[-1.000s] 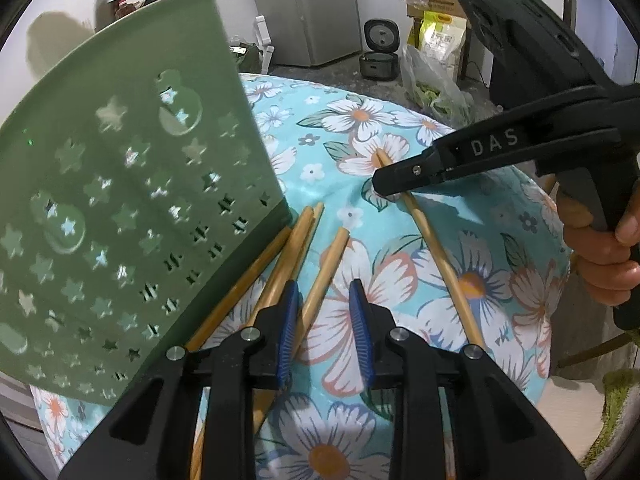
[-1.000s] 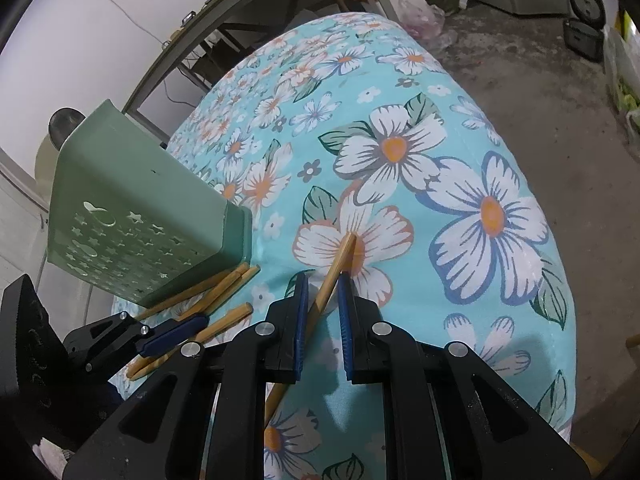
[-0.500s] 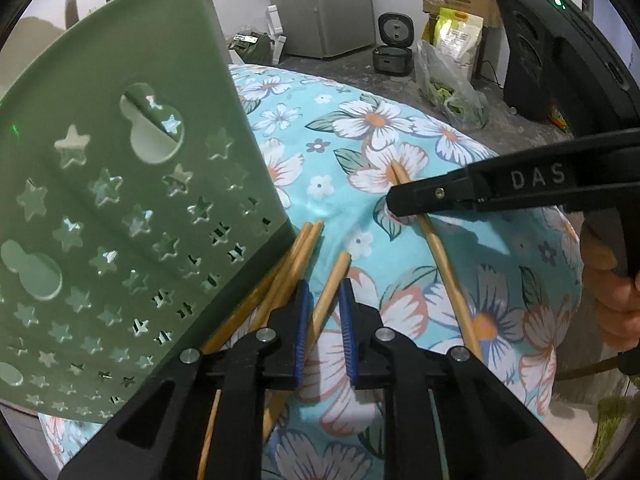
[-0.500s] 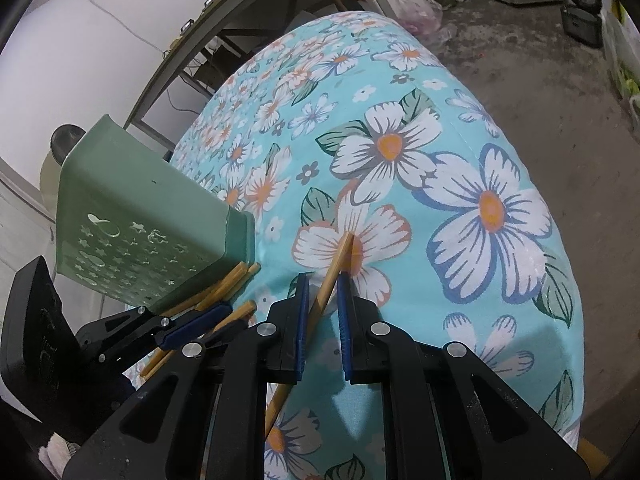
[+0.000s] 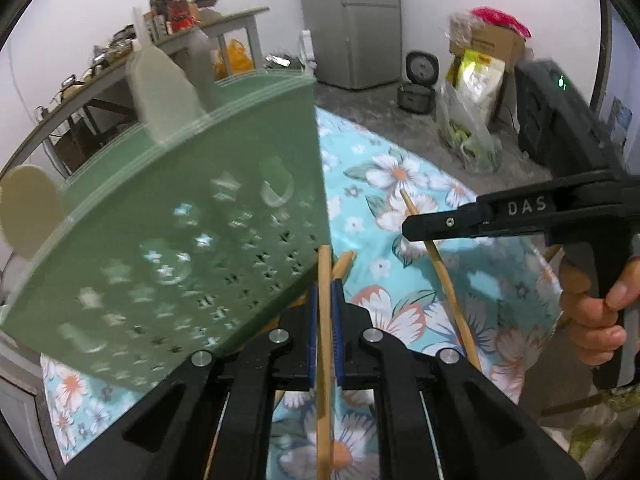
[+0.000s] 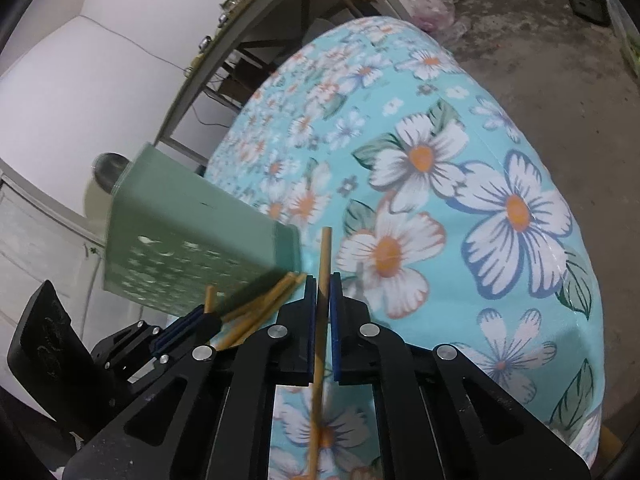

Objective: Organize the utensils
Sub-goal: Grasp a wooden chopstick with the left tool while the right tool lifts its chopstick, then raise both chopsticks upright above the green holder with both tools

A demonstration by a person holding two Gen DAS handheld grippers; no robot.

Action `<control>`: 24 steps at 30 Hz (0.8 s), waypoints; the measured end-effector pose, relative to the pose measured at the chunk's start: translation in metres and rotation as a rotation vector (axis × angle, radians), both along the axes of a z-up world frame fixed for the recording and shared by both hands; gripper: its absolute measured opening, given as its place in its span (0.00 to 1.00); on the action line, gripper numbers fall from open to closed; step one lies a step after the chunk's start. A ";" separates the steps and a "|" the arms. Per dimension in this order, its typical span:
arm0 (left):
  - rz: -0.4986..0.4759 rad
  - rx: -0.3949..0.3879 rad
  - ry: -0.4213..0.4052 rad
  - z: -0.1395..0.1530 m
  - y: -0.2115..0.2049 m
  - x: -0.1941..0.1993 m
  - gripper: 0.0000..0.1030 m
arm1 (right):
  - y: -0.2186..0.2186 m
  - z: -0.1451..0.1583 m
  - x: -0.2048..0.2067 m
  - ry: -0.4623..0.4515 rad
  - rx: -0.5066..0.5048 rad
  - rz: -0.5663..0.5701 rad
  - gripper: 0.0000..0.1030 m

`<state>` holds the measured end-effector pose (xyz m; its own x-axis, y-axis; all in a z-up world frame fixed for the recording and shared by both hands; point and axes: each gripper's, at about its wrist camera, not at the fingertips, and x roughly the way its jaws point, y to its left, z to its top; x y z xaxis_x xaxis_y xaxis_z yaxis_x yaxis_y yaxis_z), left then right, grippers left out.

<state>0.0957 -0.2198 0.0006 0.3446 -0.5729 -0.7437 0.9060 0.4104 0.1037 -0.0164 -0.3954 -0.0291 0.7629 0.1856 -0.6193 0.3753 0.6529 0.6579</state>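
Observation:
My left gripper (image 5: pixel 325 292) is shut on a wooden chopstick (image 5: pixel 324 344) and holds it off the floral tablecloth (image 5: pixel 384 184), close to the base of the green perforated utensil holder (image 5: pixel 180 248). My right gripper (image 6: pixel 323 286) is shut on another wooden chopstick (image 6: pixel 322 256), also raised; it shows in the left wrist view (image 5: pixel 408 232) with its chopstick (image 5: pixel 444 280). Several more chopsticks (image 6: pixel 264 304) lie at the holder's (image 6: pixel 192 248) foot. The left gripper appears in the right wrist view (image 6: pixel 208 318).
Pale utensils (image 5: pixel 160 88) stick out of the holder's top. The table's far edge drops to a concrete floor (image 6: pixel 560 52). A fridge (image 5: pixel 352 20), a rice cooker (image 5: pixel 416 88), bags and boxes (image 5: pixel 476 92) stand beyond. A shelf (image 6: pixel 288 12) runs behind the table.
My left gripper closed on a chopstick and lifted it toward the holder. My right gripper lifted its chopstick so it now points straight up between the pads.

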 end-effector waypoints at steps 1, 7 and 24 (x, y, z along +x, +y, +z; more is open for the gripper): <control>0.007 -0.015 0.002 0.006 0.005 -0.001 0.06 | 0.001 0.004 -0.001 -0.008 -0.004 0.000 0.04; 0.042 -0.097 0.034 0.036 0.030 -0.005 0.06 | 0.007 0.029 -0.013 -0.067 -0.030 0.003 0.04; 0.194 -0.484 0.079 0.139 0.134 0.010 0.06 | 0.032 0.075 -0.018 -0.176 -0.117 0.048 0.04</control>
